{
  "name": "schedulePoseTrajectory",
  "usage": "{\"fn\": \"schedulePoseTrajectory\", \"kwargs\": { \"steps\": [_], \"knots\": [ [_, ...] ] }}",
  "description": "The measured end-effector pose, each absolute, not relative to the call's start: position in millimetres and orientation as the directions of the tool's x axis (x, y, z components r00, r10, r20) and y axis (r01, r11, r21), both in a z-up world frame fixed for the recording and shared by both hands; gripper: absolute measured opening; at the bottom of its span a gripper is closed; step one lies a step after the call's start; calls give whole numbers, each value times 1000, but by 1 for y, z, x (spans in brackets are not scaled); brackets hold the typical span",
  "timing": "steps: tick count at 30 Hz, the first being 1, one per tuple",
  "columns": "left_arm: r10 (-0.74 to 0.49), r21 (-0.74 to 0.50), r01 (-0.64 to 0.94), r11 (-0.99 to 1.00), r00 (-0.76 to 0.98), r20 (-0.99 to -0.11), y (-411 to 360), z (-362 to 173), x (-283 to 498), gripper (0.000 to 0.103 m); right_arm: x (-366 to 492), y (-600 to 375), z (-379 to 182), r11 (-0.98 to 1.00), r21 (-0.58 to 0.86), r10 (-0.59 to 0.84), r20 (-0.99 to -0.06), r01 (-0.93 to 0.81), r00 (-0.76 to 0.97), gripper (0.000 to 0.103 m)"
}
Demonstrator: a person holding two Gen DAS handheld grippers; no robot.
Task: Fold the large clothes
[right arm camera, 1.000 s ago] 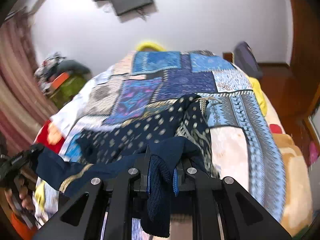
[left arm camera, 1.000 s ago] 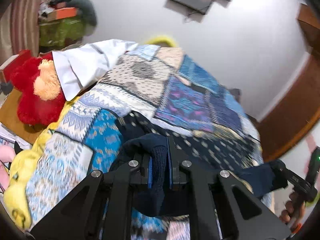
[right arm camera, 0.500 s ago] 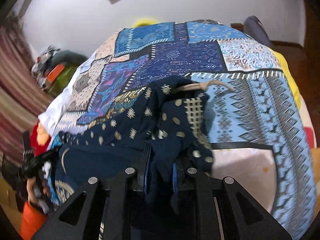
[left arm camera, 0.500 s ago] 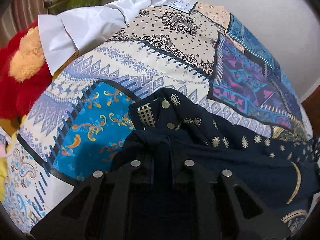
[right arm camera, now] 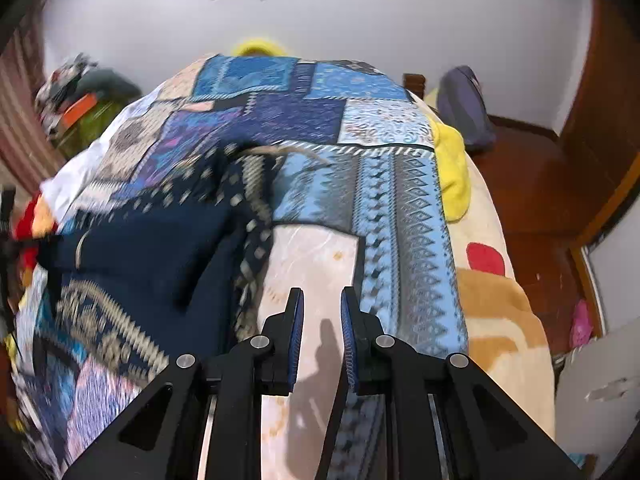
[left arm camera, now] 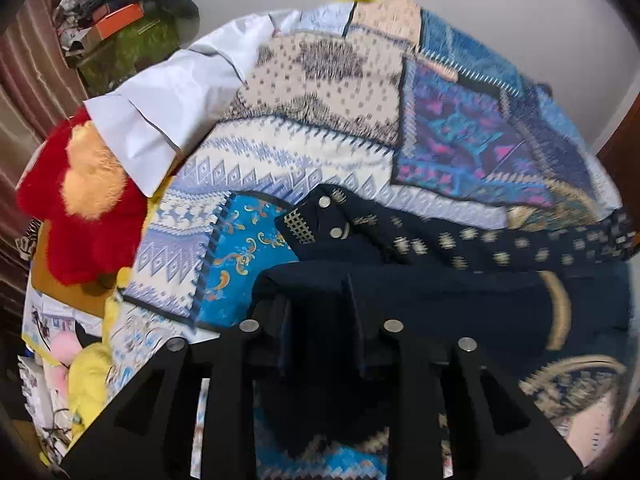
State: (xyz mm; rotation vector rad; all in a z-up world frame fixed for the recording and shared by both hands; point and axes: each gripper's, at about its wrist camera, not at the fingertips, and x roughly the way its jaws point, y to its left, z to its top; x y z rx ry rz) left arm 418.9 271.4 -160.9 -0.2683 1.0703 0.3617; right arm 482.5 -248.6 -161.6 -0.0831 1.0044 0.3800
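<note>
A dark navy garment with gold and cream print [left arm camera: 472, 280] lies folded across the patchwork bedspread [left arm camera: 320, 152]. In the left wrist view its near edge drapes over my left gripper [left arm camera: 322, 320], whose jaws stand apart with cloth loose between and over them. In the right wrist view the garment [right arm camera: 152, 256] lies to the left of my right gripper [right arm camera: 322, 312], which is open and empty above the bedspread [right arm camera: 400, 208].
A red and tan plush toy [left arm camera: 80, 200] and a white pillow [left arm camera: 168, 108] sit at the bed's left side. A cluttered green pile [left arm camera: 120, 36] stands behind them. A yellow blanket [right arm camera: 452, 168], wooden floor [right arm camera: 536, 184] and wall lie to the right.
Both grippers lowered the garment's edge onto the bed. The right gripper let go, opened and drew back to the right. The left jaws have spread apart with cloth still over them.
</note>
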Motion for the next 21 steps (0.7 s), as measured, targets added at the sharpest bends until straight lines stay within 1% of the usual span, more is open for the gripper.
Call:
{"fn": "schedulePoseTrajectory", "kwargs": {
  "steps": [1, 2, 3, 5, 6, 10, 12, 16, 18, 21],
  "knots": [
    [149, -51, -411, 910, 441, -885, 270, -152, 415, 38, 475, -244, -160, 918, 117, 297, -835, -379, 463, 14],
    [174, -35, -415, 909, 455, -873, 269, -142, 410, 50, 469, -237, -158, 901, 133, 326, -835, -412, 443, 14],
    [222, 1, -420, 908, 478, -850, 265, -131, 403, 59, 462, -232, -157, 890, 141, 343, -834, -434, 432, 14],
    [280, 49, -419, 907, 512, -812, 261, -114, 393, 68, 449, -212, -154, 867, 133, 361, -832, -479, 422, 14],
    [279, 45, -416, 908, 523, -806, 259, -110, 389, 70, 445, -203, -153, 860, 127, 364, -831, -495, 420, 14],
    [176, -23, -345, 938, 534, -827, 243, -119, 383, 73, 434, -163, -156, 823, 139, 399, -832, -551, 386, 14],
    [148, -14, -299, 954, 512, -846, 227, -137, 384, 76, 432, -143, -162, 809, 132, 401, -837, -573, 373, 14],
    [87, -20, -228, 973, 452, -888, 199, -185, 392, 76, 438, -112, -180, 803, 103, 377, -850, -587, 367, 14],
    [82, -9, -213, 977, 412, -907, 190, -209, 402, 76, 447, -101, -191, 806, 90, 362, -857, -585, 367, 14],
    [138, 49, -222, 974, 405, -904, 189, -226, 424, 76, 468, -91, -205, 805, 95, 349, -873, -585, 339, 14]
  ]
}}
